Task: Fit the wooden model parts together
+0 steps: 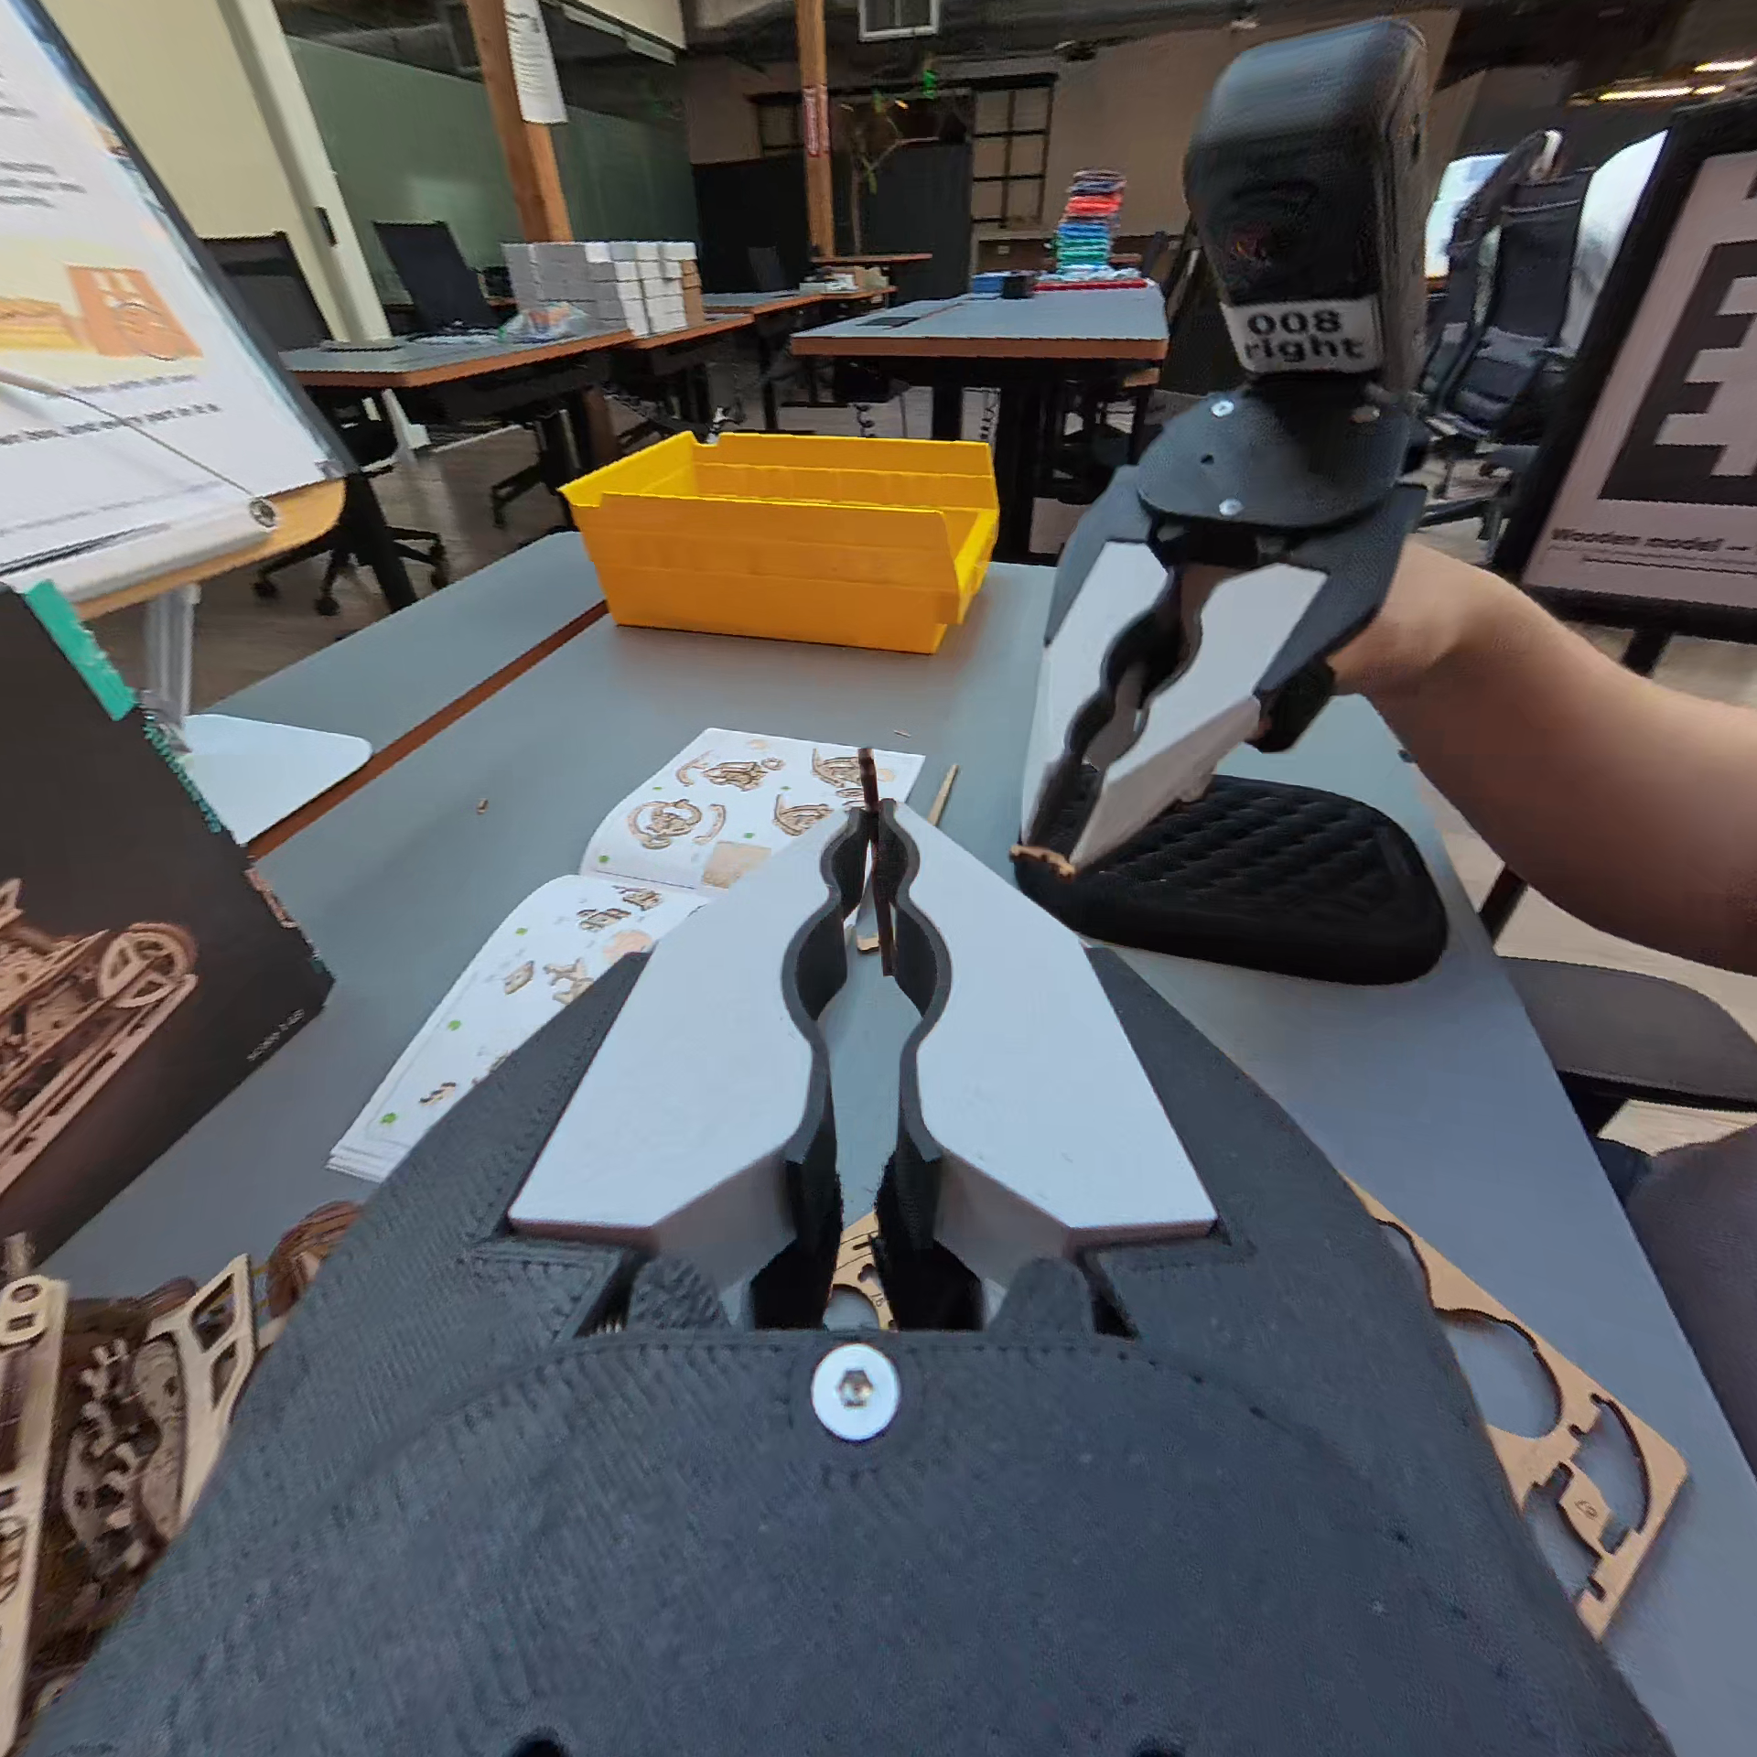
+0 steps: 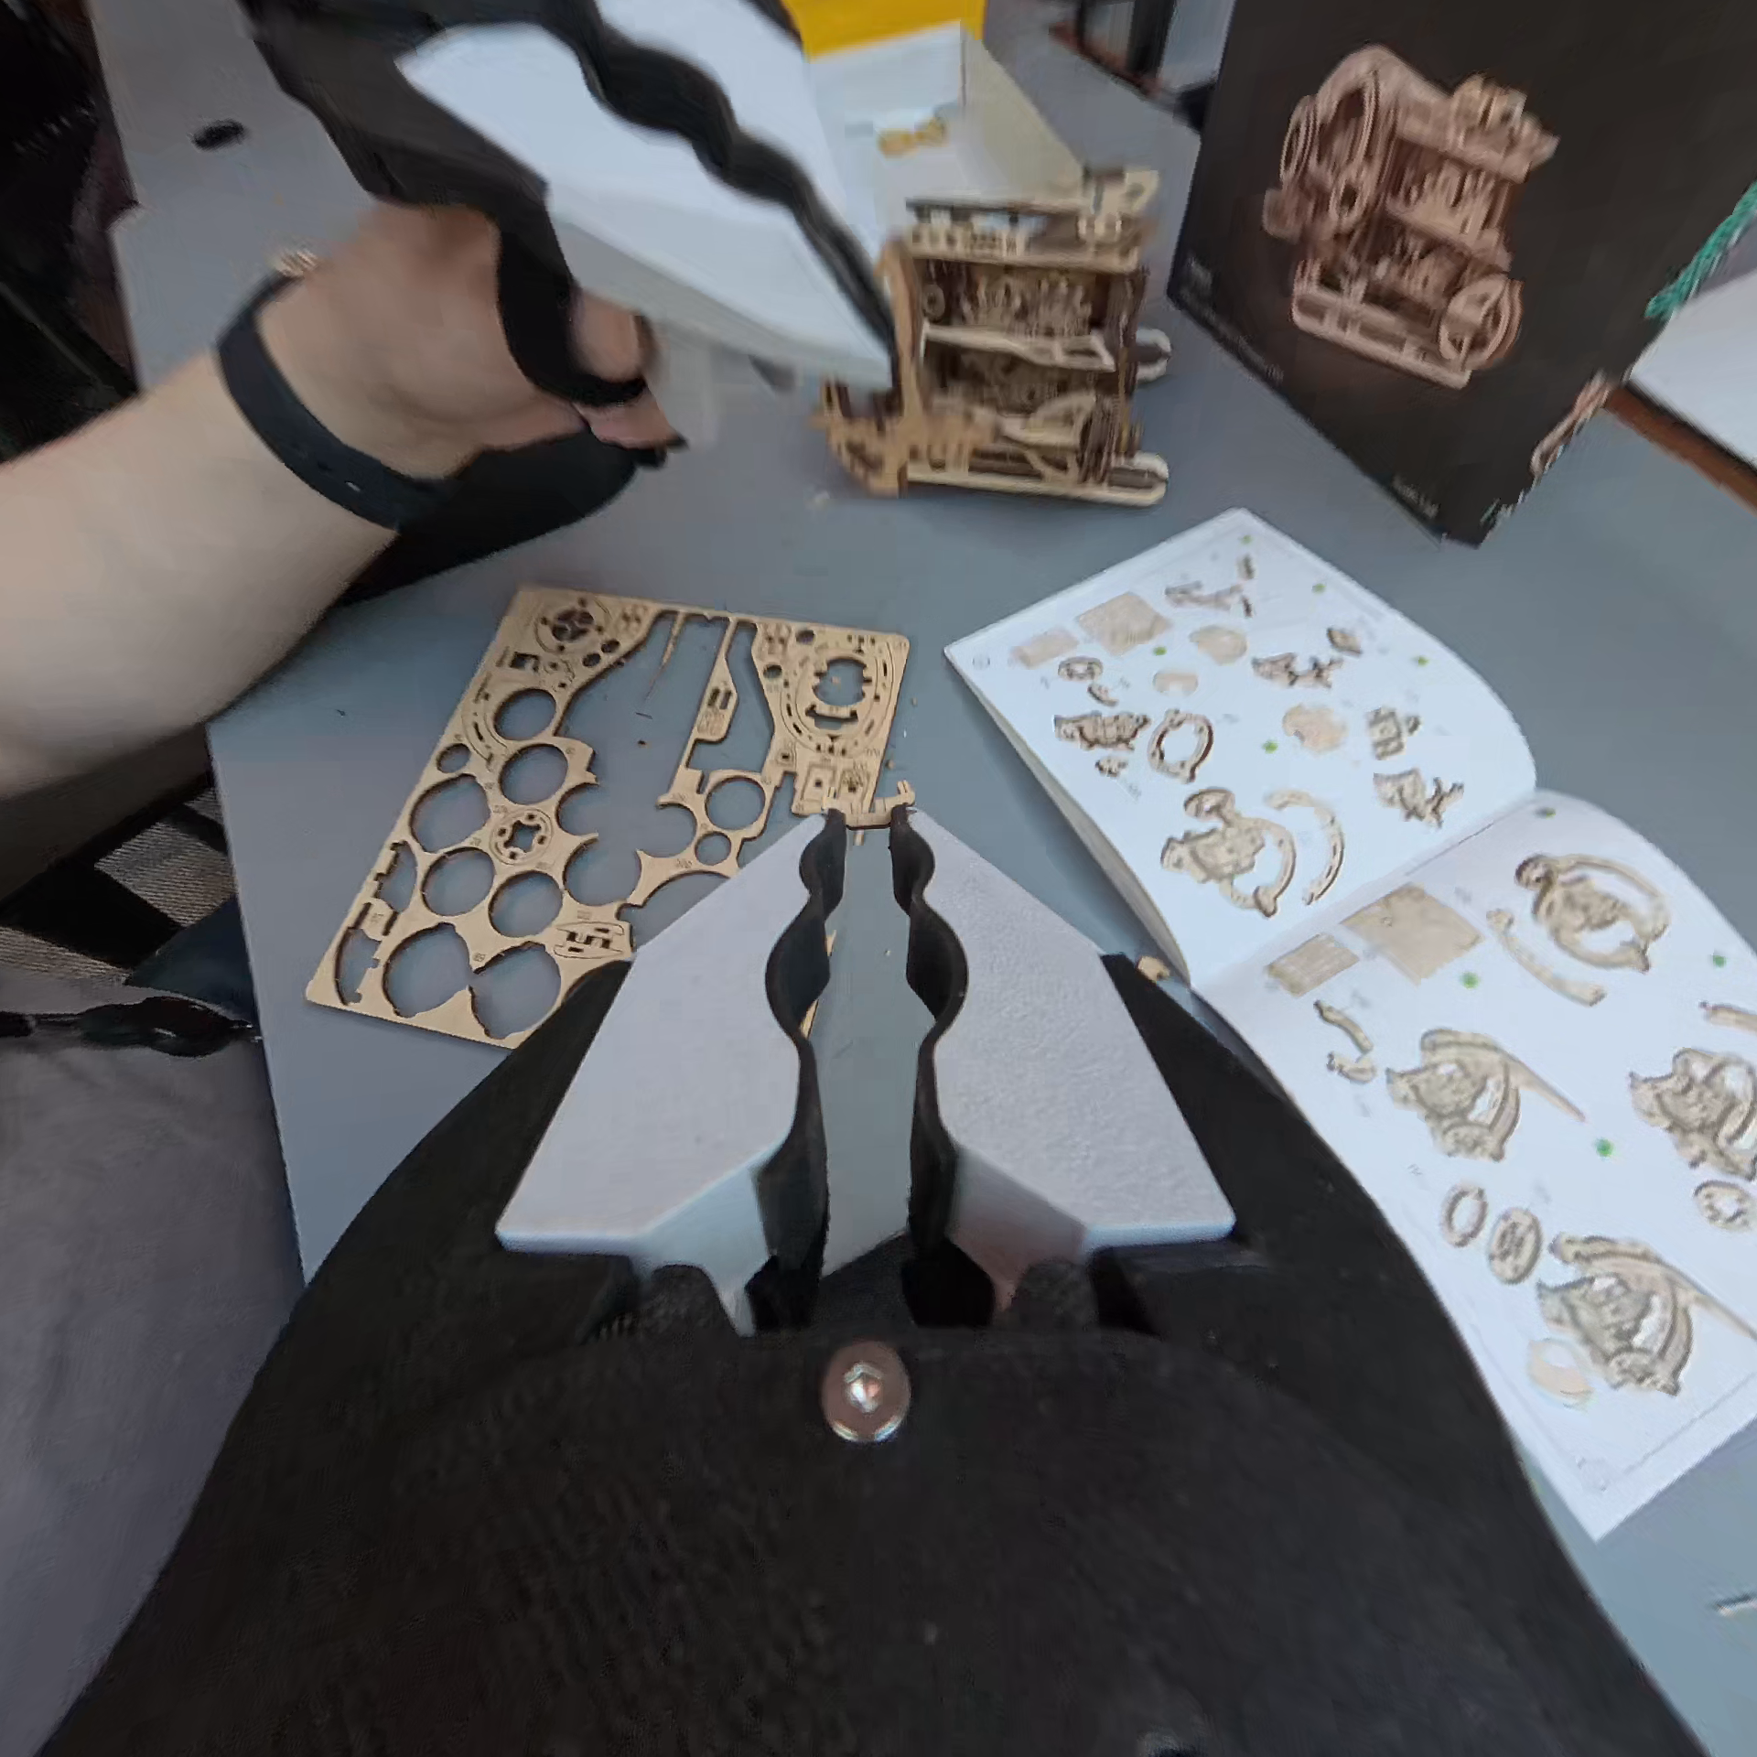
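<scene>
My left gripper [image 1: 870, 820] is shut on a thin flat wooden part [image 1: 867, 772], seen edge-on and upright, held above the table. My right gripper [image 2: 867, 820] is shut on a small notched wooden part [image 2: 877, 816] at its tips. In the left wrist view the right gripper [image 1: 1053, 841] hangs tips-down at the right, over a black mesh pad [image 1: 1264, 884], with the small part [image 1: 1041, 858] at its tips. The part-built wooden model [image 2: 1008, 371] stands at the back of the table. The left gripper [image 2: 870, 352] is blurred just in front of it.
A punched-out wooden sheet [image 2: 589, 808] lies flat below the right gripper. An open instruction booklet [image 2: 1331, 903] lies to the right. A black model box [image 2: 1445, 257] stands behind it. A yellow bin [image 1: 789, 542] sits at the far table edge. A person's forearms hold both grippers.
</scene>
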`<state>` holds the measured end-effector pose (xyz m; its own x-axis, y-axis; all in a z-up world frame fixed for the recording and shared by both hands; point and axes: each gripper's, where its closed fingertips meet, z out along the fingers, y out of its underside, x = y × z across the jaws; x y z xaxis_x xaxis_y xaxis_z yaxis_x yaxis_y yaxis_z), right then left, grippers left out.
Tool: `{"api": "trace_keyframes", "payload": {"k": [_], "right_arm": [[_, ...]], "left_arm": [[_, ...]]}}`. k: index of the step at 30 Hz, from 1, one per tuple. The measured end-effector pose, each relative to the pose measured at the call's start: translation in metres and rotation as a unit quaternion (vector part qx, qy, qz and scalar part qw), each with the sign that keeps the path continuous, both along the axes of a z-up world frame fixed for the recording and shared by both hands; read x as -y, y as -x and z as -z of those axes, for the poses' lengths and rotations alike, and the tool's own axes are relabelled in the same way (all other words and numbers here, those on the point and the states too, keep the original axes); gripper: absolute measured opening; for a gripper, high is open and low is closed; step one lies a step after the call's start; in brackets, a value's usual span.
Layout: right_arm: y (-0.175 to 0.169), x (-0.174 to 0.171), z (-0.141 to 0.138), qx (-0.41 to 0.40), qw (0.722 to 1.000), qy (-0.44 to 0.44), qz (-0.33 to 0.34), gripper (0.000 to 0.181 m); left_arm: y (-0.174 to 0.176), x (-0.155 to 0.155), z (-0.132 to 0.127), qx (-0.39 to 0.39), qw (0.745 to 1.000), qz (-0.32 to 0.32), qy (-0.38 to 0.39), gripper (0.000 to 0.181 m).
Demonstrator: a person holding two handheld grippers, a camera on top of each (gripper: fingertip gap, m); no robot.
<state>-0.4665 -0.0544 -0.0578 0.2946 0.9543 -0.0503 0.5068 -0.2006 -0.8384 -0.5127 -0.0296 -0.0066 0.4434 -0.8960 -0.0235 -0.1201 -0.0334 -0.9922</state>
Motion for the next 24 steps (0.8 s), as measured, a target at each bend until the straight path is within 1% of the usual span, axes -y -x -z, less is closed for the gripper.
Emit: {"api": "trace_keyframes", "payload": {"k": [1, 3, 4, 6, 8, 10, 12, 14, 17, 22, 24], "right_arm": [[-0.001, -0.001, -0.019, -0.030, 0.999, -0.007, -0.021, 0.008], [-0.002, -0.001, -0.048, -0.069, 0.996, -0.004, -0.057, 0.007], [-0.001, 0.001, -0.056, -0.074, 0.994, -0.004, -0.082, 0.007], [0.004, -0.003, -0.066, -0.077, 0.990, -0.026, -0.114, 0.008], [0.010, -0.003, -0.065, -0.092, 0.983, -0.016, -0.157, 0.008], [0.013, -0.008, -0.055, -0.106, 0.978, 0.001, -0.180, 0.007], [0.015, -0.012, -0.034, -0.097, 0.976, 0.020, -0.194, 0.007], [0.017, -0.013, -0.017, -0.090, 0.973, 0.019, -0.213, 0.008], [0.018, -0.013, -0.006, -0.079, 0.969, 0.028, -0.234, 0.007], [0.014, -0.017, 0.019, -0.036, 0.970, 0.020, -0.239, 0.008], [0.013, -0.013, 0.024, -0.043, 0.968, 0.012, -0.247, 0.007]], "left_arm": [[-0.004, 0.004, 0.000, 0.006, 1.000, 0.019, 0.008, 0.000], [-0.009, 0.012, 0.000, 0.018, 0.998, 0.051, 0.019, 0.000], [-0.010, 0.014, 0.001, 0.024, 0.997, 0.062, 0.027, 0.000], [-0.012, 0.015, 0.005, 0.026, 0.996, 0.078, 0.047, 0.000], [-0.012, 0.014, 0.014, 0.018, 0.994, 0.082, 0.067, 0.000], [-0.014, 0.013, 0.025, 0.000, 0.993, 0.086, 0.086, 0.000], [-0.015, 0.013, 0.035, -0.019, 0.991, 0.090, 0.101, 0.000], [-0.017, 0.014, 0.048, -0.051, 0.988, 0.094, 0.115, 0.000], [-0.021, 0.014, 0.067, -0.098, 0.984, 0.090, 0.118, 0.000], [-0.033, 0.015, 0.081, -0.119, 0.981, 0.097, 0.120, 0.000], [-0.036, 0.016, 0.088, -0.133, 0.979, 0.100, 0.118, 0.000]]}}
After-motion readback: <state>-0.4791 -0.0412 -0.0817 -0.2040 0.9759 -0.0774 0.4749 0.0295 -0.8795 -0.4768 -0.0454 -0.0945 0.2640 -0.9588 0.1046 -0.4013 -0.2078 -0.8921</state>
